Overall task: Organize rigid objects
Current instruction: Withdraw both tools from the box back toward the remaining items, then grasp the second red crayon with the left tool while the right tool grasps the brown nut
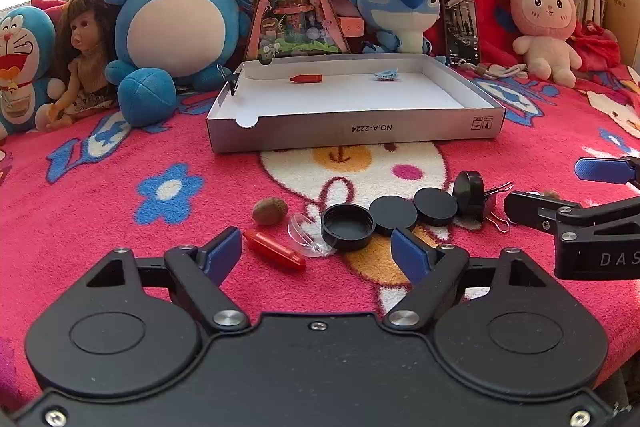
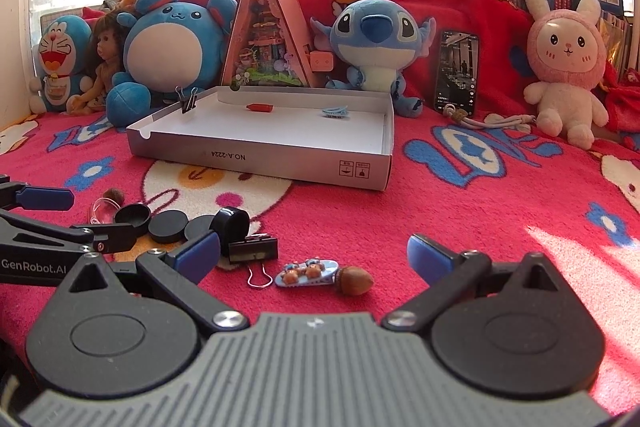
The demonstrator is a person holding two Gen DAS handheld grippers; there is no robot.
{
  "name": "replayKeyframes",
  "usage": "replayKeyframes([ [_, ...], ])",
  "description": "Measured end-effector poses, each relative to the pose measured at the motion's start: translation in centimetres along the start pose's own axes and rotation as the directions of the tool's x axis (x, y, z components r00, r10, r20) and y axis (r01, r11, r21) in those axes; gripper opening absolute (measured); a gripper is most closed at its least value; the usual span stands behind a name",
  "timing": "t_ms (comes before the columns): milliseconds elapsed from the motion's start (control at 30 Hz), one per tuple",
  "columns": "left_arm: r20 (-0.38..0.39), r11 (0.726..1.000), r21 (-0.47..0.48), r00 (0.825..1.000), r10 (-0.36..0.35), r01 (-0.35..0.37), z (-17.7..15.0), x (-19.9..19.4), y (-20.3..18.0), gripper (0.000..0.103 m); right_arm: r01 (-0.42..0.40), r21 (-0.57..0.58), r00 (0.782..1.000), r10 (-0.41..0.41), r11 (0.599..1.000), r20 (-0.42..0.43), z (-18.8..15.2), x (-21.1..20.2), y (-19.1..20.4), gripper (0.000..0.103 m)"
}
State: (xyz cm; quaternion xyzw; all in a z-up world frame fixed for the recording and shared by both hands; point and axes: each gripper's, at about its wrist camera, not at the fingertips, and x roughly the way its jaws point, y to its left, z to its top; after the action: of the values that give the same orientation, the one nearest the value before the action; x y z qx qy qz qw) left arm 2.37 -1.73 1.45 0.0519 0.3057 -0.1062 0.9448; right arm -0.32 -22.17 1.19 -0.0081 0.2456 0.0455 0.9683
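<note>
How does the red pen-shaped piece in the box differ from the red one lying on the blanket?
The red piece in the box rests on the white floor of the box, near its back wall; the red piece on the blanket lies loose between the open left tongs. The boxed one lies crosswise in the left wrist view; the blanket one lies diagonally. Both are red and tapered.

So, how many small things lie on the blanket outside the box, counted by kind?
Black caps: 4
Acorns: 2
Red pen-like piece: 1
Clear dish: 1
Binder clip: 1
Bear hair clip: 1
Total: 10
</note>
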Motion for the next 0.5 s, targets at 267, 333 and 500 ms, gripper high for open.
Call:
replayKeyframes([
  [267, -0.016, 1.000, -0.010, 1.000, -0.007, 0.007, -0.12, 0.00, 0.08, 0.064, 0.006, -0.007, 1.000, -0.006, 1.000, -0.006, -0.53, -0.11, 0.01, 0.103],
  [333, -0.016, 1.000, -0.015, 1.000, -0.009, 0.009, -0.13, -0.11, 0.15, 0.060, 0.010, -0.004, 1.000, -0.010, 1.000, -0.007, -0.64, -0.15, -0.11, 0.103],
  [500, -0.004, 1.000, -0.004, 1.000, 0.001, -0.001, -0.16, -0.64, 0.29, 0.050, 0.022, -0.001, 1.000, -0.022, 1.000, 0.000, -0.78, -0.51, -0.40, 0.102],
])
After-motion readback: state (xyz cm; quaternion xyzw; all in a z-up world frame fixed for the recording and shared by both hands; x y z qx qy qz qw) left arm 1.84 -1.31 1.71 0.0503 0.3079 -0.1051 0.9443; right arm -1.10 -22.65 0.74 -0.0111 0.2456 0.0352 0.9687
